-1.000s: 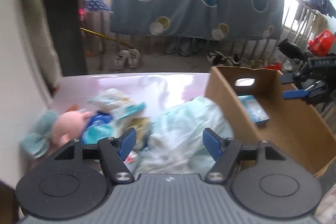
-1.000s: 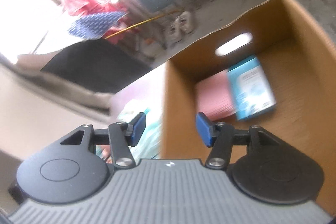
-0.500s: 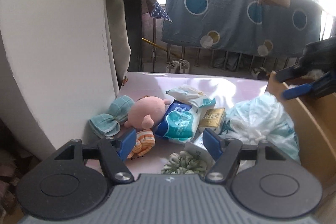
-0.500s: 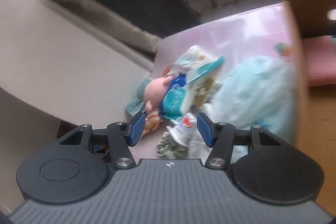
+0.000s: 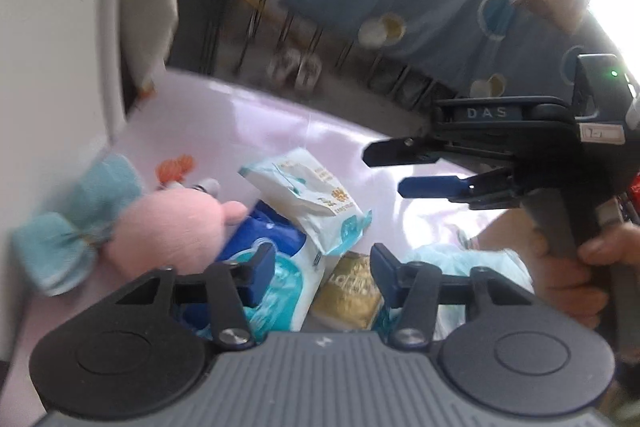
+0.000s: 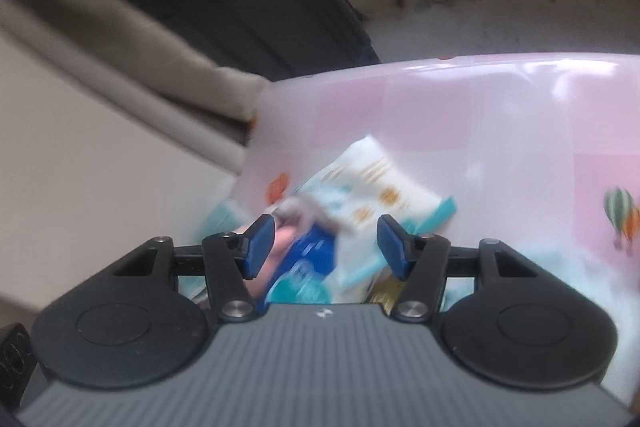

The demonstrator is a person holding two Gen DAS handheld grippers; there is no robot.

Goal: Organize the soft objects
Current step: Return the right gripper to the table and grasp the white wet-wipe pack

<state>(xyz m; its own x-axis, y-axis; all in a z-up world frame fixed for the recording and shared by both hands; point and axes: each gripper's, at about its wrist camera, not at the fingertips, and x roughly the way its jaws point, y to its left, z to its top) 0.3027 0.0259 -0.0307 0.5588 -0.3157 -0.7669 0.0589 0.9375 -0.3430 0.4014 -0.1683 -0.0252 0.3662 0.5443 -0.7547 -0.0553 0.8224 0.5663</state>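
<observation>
While the soft things lie heaped on the glossy pink table (image 5: 224, 131), none is yet held. The white-and-teal plastic wipes packet (image 5: 308, 195) tops the heap, tilted, its lower edge resting on the blue-and-teal soft pack (image 5: 276, 267); at its five o'clock lies the small gold-printed packet (image 5: 352, 295), and at its eight o'clock the pink plush doll (image 5: 176, 227) with its pale teal fabric bow (image 5: 72, 227) against the white wall.

The left gripper (image 5: 322, 275) hangs just above the blue pack and the gold packet with its jaws apart. They have just been closing, but nothing is pinched; both blue pads show bare. The narrowing looks like a setting for a slim packet rather than a grip.

At two o'clock from the wipes packet, the right gripper (image 5: 396, 167), held in a person's hand (image 5: 568, 275), points across the table toward the heap. Its jaws stand apart and have just opened a little; in its own view the wipes packet sits between and beyond the pads, untouched as far as the blur allows.

The crumpled pale-blue plastic bag (image 5: 460, 259) lies at four o'clock, under that hand.
</observation>
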